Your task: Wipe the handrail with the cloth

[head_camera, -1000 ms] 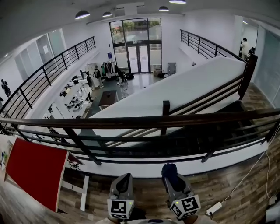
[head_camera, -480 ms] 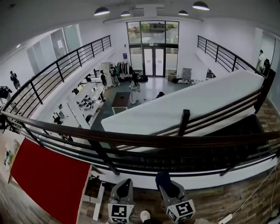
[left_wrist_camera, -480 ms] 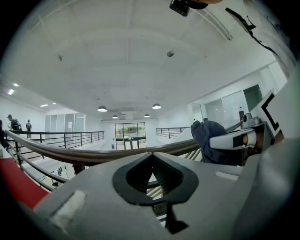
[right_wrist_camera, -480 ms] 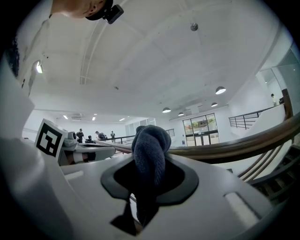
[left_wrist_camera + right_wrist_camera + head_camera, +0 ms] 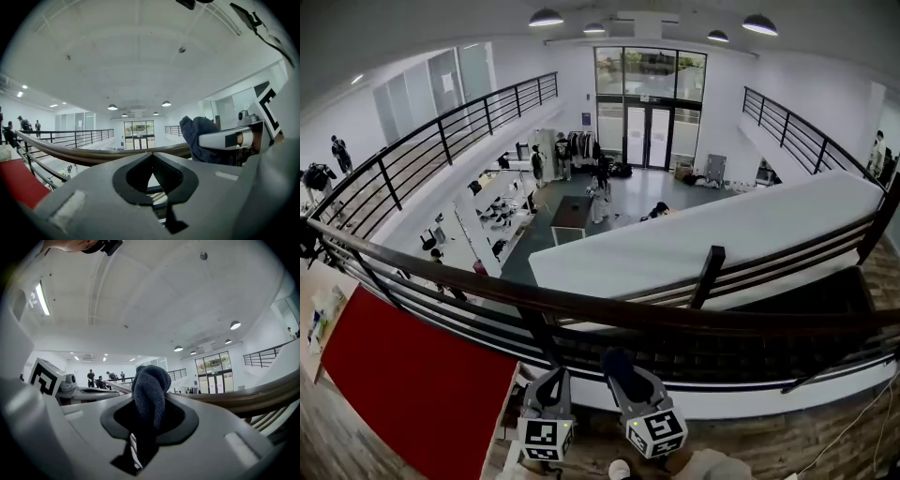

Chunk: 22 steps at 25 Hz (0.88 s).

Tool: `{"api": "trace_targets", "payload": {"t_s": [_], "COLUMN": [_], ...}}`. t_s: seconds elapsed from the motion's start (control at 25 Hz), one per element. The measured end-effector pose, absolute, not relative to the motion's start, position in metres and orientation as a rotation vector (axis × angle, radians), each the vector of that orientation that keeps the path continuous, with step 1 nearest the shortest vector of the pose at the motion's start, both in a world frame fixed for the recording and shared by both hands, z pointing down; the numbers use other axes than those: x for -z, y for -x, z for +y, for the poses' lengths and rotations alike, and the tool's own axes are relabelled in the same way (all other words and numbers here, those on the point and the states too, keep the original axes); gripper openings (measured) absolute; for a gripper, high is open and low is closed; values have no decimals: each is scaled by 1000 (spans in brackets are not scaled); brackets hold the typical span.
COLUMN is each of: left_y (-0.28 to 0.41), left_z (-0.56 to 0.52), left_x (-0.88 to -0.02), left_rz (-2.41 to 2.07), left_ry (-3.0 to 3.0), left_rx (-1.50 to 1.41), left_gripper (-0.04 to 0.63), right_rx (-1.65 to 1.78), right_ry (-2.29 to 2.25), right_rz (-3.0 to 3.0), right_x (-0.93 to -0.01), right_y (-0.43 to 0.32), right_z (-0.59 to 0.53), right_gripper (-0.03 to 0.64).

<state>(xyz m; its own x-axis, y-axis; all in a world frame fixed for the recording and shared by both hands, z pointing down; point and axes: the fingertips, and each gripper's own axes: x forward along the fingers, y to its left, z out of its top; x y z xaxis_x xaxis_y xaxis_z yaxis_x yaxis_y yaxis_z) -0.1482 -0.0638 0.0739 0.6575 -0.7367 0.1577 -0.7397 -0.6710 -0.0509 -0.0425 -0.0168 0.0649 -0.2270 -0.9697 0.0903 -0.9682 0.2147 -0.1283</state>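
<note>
Head view, handrail (image 5: 675, 319): a dark rail curves across the mezzanine edge, above an atrium floor where a few people stand.
Head view, left gripper (image 5: 555, 378): low in the picture, aimed up toward the rail, its marker cube nearest the camera.
Head view, right gripper (image 5: 624, 373): just beside the left one, also aimed at the rail, with a dark cloth (image 5: 613, 360) bunched at its tip.
Head view, cloth and rail: the cloth sits close under the rail; this angle does not show whether they touch.
Head view, red board (image 5: 403, 384): a tilted panel at lower left, on the near side of the railing.
Left gripper view, jaws: pressed together at the tips, nothing between them.
Left gripper view, surroundings: the rail crosses just beyond the tips; the right gripper and its cloth show at right, the cloth rising in front of the rail.
Right gripper view, jaws: pinching the dark blue cloth, which stands up in a rounded fold above them.
Right gripper view, surroundings: the rail runs off to the right behind the cloth; the left gripper lies at left.
</note>
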Motion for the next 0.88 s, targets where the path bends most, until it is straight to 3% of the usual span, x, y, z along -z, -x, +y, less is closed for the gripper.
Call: {"api": "trace_targets", "payload": {"t_s": [0.44, 0.88], "left_y": [203, 219], "left_z": [-154, -212], "left_x": [-74, -55], "left_rz": [-1448, -1543], "left_ry": [-2721, -2725], "left_rx": [-272, -272], "left_gripper": [2, 2], "right_rx": [375, 376], "right_ry": [1808, 1977], "right_rz": [2484, 2485], "right_x": [-70, -74], "right_y": [131, 159], "right_z": [-138, -238], "right_gripper": [92, 92]}}
